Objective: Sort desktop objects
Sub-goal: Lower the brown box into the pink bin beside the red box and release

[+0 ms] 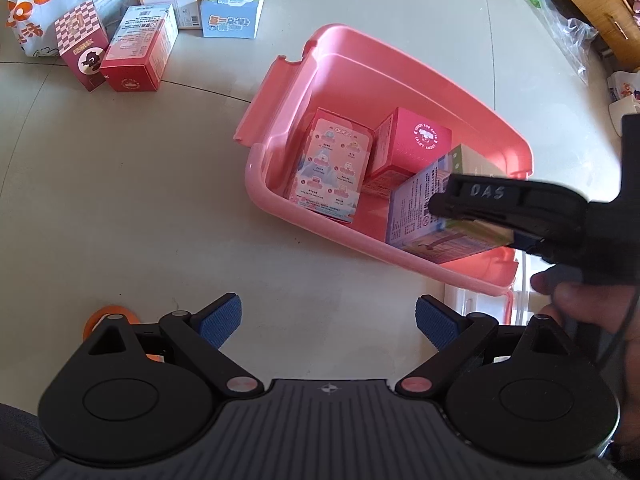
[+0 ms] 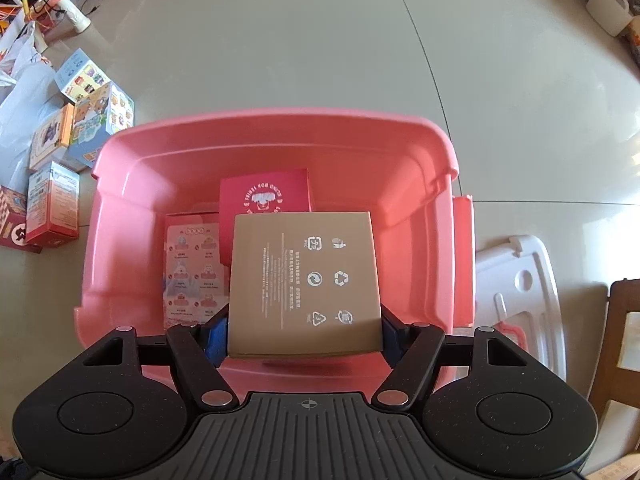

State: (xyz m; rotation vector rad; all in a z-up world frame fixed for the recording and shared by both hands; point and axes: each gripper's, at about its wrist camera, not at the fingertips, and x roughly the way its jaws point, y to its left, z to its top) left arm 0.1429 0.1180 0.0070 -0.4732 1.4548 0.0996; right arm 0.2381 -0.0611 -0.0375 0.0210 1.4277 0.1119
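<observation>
A pink plastic bin (image 1: 280,92) (image 2: 132,184) stands on the grey table. Inside lie a pale pink picture box (image 1: 332,168) (image 2: 192,268) and a magenta box (image 1: 416,140) (image 2: 264,192). My right gripper (image 2: 304,334) (image 1: 460,216) is shut on a box with a tan underside (image 2: 304,280), lilac-sided in the left wrist view (image 1: 416,216), and holds it inside the bin near the front wall. My left gripper (image 1: 328,320) is open and empty, over the table in front of the bin.
Several small boxes stand at the table's far left: a checkered red one (image 1: 80,48), a red-and-white one (image 1: 140,52) (image 2: 52,204), a blue bear box (image 1: 232,4) (image 2: 100,120). A white printed bag (image 1: 28,12) lies behind them. A white lid (image 2: 520,288) lies right of the bin.
</observation>
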